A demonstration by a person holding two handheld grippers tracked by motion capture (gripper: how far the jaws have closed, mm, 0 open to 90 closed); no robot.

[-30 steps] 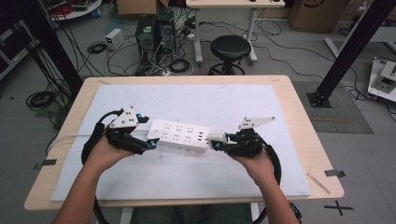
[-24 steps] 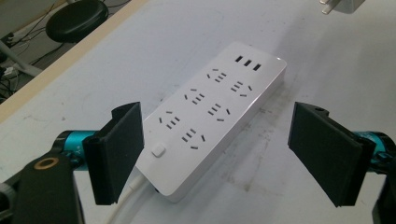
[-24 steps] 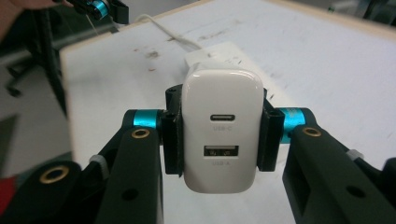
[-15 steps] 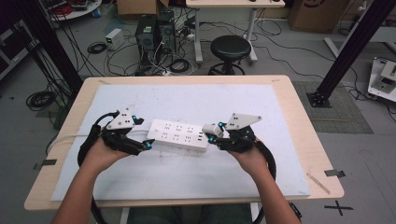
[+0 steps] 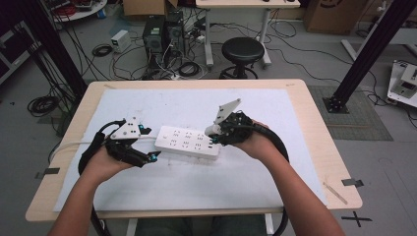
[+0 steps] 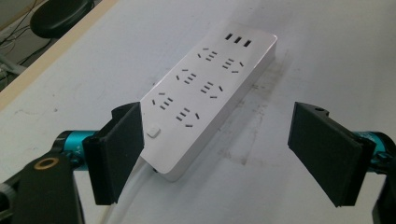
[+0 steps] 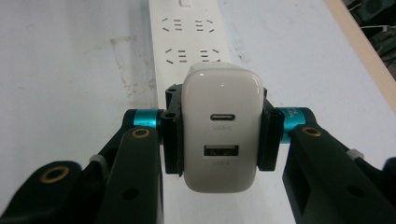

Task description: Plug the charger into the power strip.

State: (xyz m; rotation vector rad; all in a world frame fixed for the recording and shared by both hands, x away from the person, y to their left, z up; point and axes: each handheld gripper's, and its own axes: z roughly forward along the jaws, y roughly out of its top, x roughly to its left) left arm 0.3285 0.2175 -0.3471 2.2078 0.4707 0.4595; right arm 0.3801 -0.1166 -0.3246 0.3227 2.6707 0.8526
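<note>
A white power strip with several sockets lies flat on the white mat, its cord trailing off its left end. My left gripper stands open at that end. In the left gripper view the strip lies between the wide-apart jaws, close to the left pad, with neither pad pressing on it. My right gripper is shut on a white USB charger, its two ports facing the camera. It hovers tilted over the strip's right end.
The white mat covers most of the wooden table. Beyond the far edge stand a black stool, computer cases and floor cables. A black frame post rises at the right.
My right gripper has moved left and up with the charger, from beside the strip's right end to above it, and has tipped upward. The left gripper and the strip have stayed put.
</note>
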